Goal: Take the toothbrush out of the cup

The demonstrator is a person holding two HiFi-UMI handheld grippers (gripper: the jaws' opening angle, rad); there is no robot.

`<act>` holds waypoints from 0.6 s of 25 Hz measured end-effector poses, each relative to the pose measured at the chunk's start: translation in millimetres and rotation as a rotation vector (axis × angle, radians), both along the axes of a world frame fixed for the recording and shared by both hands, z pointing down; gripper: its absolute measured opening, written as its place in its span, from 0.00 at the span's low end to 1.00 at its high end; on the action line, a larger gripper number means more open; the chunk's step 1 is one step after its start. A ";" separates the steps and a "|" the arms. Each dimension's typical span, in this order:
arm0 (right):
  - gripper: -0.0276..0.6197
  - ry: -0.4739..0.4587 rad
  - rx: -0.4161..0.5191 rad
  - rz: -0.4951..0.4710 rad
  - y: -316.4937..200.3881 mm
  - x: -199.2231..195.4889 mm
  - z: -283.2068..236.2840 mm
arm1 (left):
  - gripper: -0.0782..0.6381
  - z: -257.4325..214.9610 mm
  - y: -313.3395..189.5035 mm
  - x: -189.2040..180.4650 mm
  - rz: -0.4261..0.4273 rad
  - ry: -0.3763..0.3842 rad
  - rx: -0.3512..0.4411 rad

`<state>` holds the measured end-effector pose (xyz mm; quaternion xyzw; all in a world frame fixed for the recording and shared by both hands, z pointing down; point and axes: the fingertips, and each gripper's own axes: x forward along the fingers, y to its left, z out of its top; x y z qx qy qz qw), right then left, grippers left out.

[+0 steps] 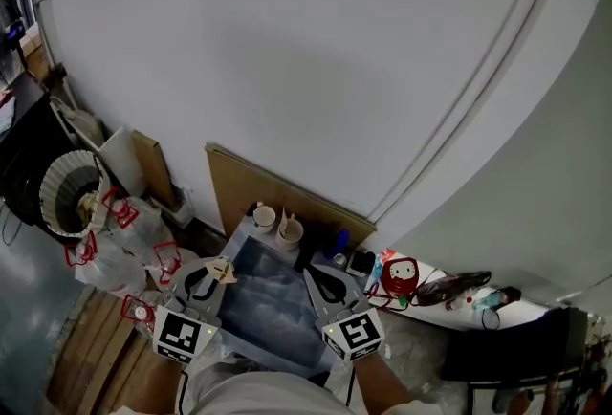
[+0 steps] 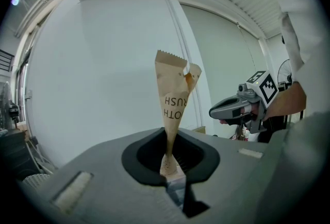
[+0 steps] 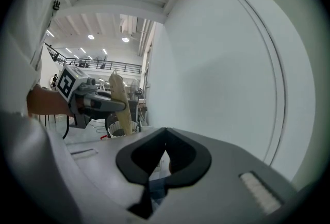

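Clamping paper-wrapped toothbrush [image 2: 175,95]: left gripper [image 2: 172,166]; print legible only there. Right gripper [image 3: 162,160]: jaws together, empty. Head view only: two cups [image 1: 265,217] behind blue tray [image 1: 273,303], one holding stick [image 1: 283,224].

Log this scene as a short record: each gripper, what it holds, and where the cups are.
Left gripper: shut on a paper-wrapped toothbrush, which stands upright, apart from the cups
Right gripper: shut, nothing in it
cups: two, side by side at the far edge of the mat, in front of the cardboard
Task state: toothbrush is out of the cup
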<state>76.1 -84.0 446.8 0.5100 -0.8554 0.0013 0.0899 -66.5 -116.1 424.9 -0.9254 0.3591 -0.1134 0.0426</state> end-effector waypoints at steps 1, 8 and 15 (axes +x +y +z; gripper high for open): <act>0.05 0.000 0.001 -0.002 -0.2 -0.6 -0.2 | 0.15 -0.7 0.3 -0.5 0.000 0.001 0.001; 0.06 -0.017 -0.010 -0.011 0.2 -2.6 3.7 | 0.15 2.4 1.3 -4.7 -0.004 -0.006 -0.003; 0.10 -0.015 -0.015 -0.021 -5.4 -3.2 7.8 | 0.15 4.1 -2.3 -5.5 -0.007 -0.010 -0.006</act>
